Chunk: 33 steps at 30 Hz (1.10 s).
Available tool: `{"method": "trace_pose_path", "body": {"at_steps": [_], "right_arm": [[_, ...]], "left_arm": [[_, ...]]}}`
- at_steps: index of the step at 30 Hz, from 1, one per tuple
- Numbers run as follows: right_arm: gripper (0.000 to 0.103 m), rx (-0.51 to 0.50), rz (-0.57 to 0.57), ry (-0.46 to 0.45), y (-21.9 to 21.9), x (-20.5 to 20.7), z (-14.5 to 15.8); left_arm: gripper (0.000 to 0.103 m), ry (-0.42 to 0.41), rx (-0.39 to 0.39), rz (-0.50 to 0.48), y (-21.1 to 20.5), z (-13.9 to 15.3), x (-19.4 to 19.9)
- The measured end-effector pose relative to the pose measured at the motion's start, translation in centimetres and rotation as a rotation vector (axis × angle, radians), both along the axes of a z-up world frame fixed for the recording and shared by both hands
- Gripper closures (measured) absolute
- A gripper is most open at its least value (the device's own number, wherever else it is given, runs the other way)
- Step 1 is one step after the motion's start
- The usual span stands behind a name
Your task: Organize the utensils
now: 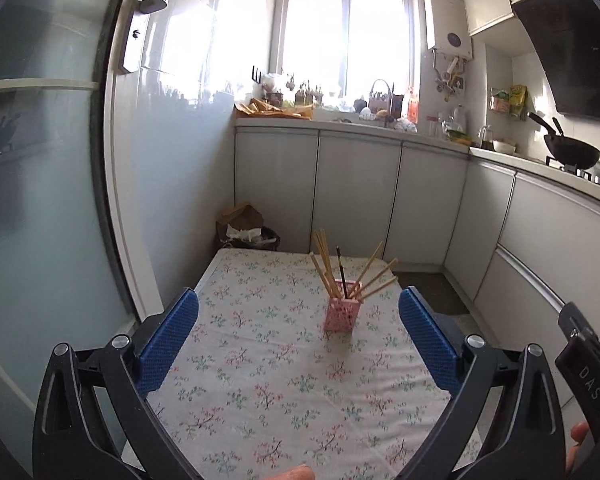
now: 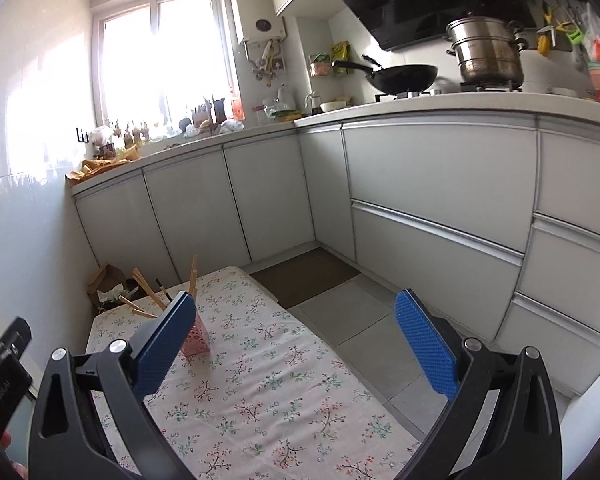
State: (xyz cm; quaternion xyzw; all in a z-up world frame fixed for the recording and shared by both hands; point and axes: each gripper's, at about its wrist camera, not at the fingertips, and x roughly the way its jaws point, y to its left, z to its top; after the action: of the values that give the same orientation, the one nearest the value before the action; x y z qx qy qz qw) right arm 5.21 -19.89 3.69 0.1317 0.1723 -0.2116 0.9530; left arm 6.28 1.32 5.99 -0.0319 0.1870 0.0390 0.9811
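Kitchen, floral-cloth surface [image 1: 284, 380]. Pink holder [image 1: 341, 314] stands toward the far right corner, chopsticks [image 1: 354, 274] upright inside and splayed. Left tongs [image 1: 299, 336] and right tongs [image 2: 296, 344]: apart, empty. Judged gathering done; next, withdraw or straighten sticks.

In the right wrist view, the left blue textured finger pad [image 2: 165, 344] covers most of the pink perforated plastic utensil holder [image 2: 199, 342], so only its lower right corner shows, and the lower ends of the wooden chopsticks [image 2: 146, 289] vanish behind that pad. The near end of the floral-patterned tablecloth [image 2: 260, 392] is cut off by the bottom edge in both views. On the far white countertop [image 1: 380, 125] under the window, the small bottles and jars are washed out by glare and too small to identify.
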Motion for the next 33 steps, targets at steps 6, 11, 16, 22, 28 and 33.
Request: {"method": "trace_pose_path", "body": {"at_steps": [6, 11, 16, 22, 28, 33], "right_arm": [[0.006, -0.003, -0.003, 0.005, 0.4, -1.5, 0.4], [0.006, -0.005, 0.012, 0.02, 0.9, -2.9, 0.8], [0.006, -0.053, 0.001, 0.032, 1.5, -3.9, 1.1], [0.006, -0.05, -0.034, 0.032, 0.6, -5.0, 1.1], [0.006, -0.046, -0.066, 0.03, -0.7, -5.8, 1.1], [0.006, -0.046, -0.071, 0.036, -1.2, -5.8, 0.9]], "left_arm": [[0.007, -0.025, -0.007, 0.018, 0.3, 0.2, -2.6], [0.007, 0.005, -0.022, 0.016, 1.0, 0.1, -3.3], [0.007, 0.022, -0.012, 0.011, 0.5, 0.0, -3.9], [0.007, 0.016, -0.005, -0.016, -0.6, 0.2, -4.8], [0.007, 0.018, 0.014, -0.031, -1.8, 0.3, -5.1], [0.007, 0.025, 0.026, -0.042, -2.5, 0.2, -4.8]]}}
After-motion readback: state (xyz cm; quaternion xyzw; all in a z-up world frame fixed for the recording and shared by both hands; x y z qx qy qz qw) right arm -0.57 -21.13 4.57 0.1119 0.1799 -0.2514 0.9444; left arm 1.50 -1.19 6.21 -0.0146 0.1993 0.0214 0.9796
